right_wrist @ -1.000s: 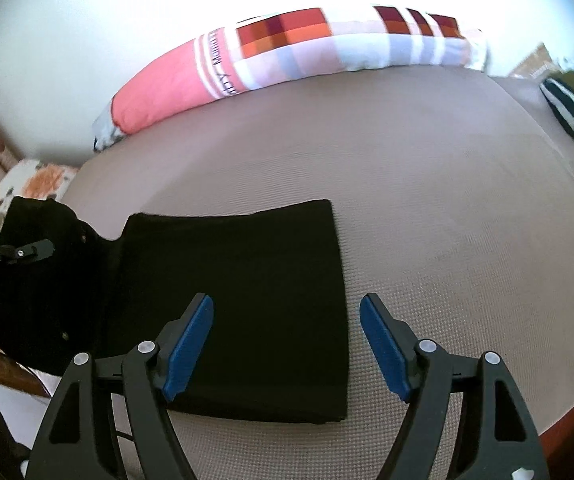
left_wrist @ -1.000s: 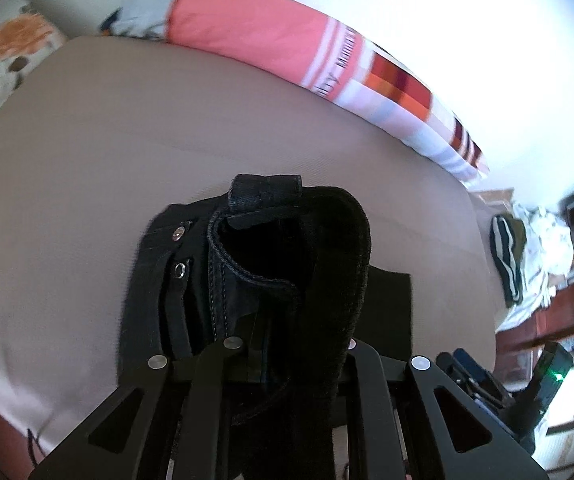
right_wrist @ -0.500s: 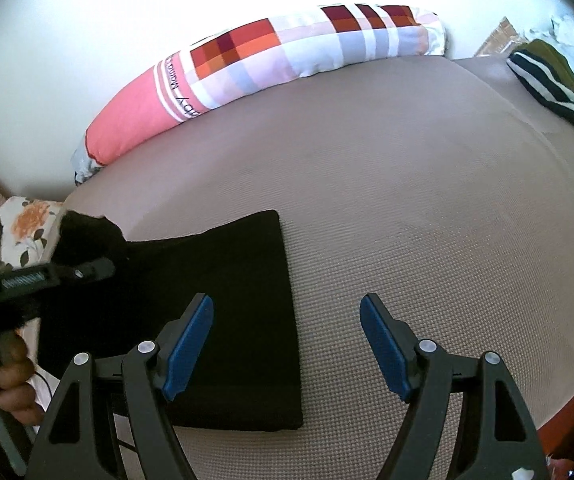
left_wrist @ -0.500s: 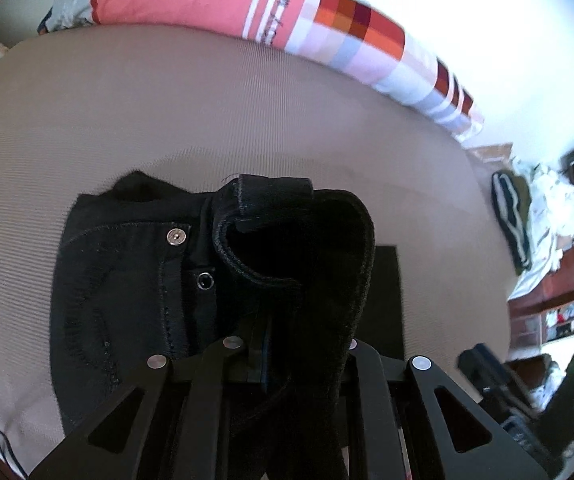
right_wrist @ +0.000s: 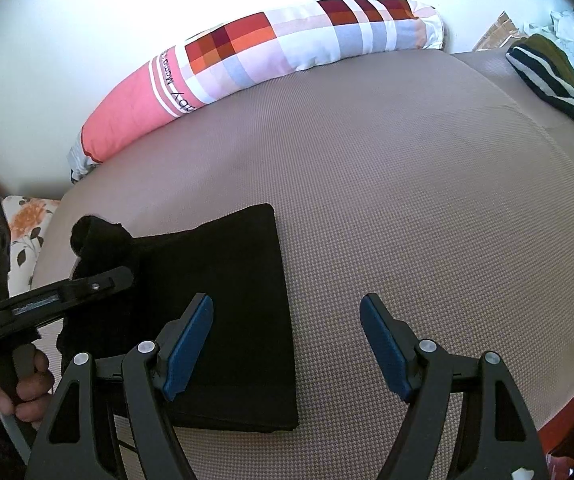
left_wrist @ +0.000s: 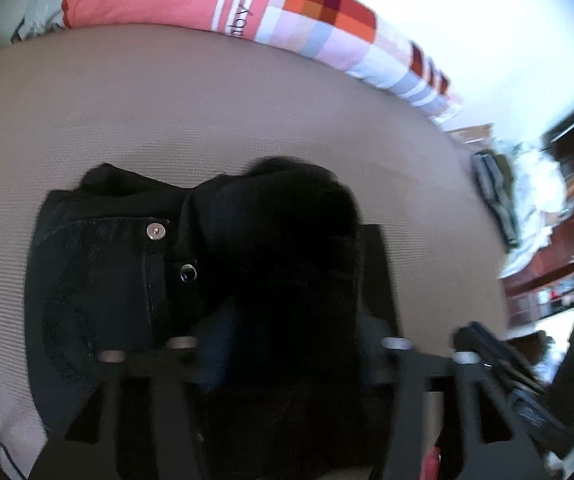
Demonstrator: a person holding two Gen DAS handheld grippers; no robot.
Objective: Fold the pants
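Lying between the just-opening left claw, black pants.

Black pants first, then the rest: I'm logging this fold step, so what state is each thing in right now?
Black pants: folded flat on the bed, waistband end bunched up between the left gripper's fingers.
Left gripper: jaws have just been opening, waistband fabric between them.
Right gripper: open, empty, hovering over the pants' right edge.
Long pillow: lying along the wall.
Striped garment: folded, on the bed's far corner.
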